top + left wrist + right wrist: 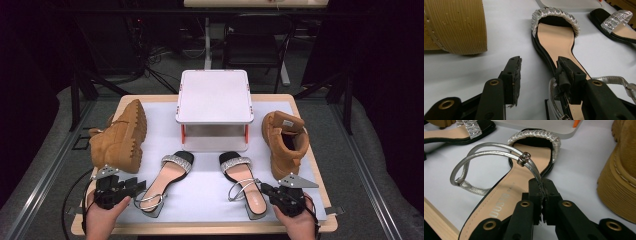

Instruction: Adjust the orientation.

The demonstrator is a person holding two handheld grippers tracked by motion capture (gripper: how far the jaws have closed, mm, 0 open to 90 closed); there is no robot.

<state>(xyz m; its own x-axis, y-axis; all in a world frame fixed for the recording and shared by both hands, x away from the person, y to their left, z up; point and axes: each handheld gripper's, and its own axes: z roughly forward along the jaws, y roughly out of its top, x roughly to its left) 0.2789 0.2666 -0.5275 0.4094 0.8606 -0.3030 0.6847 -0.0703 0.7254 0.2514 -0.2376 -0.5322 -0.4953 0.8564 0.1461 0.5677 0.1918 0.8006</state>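
Note:
Two black sandals with glittery toe bands and silver ankle straps lie on the white mat. My right gripper (264,189) (541,182) is shut on the silver ankle strap (496,148) of the right sandal (245,182) (506,195), pinching it close to the small buckle. My left gripper (137,186) (539,62) is open at the heel end of the left sandal (167,182) (556,37). One of its jaws hangs over the insole by the strap, the other over the bare mat. Its pads press on nothing.
A tan boot (120,137) (456,25) lies on its side at the left, close to my left gripper. A second tan boot (285,140) (621,177) stands upright at the right. A white two-level shelf (214,97) stands at the back centre. The table's front edge (200,229) is close.

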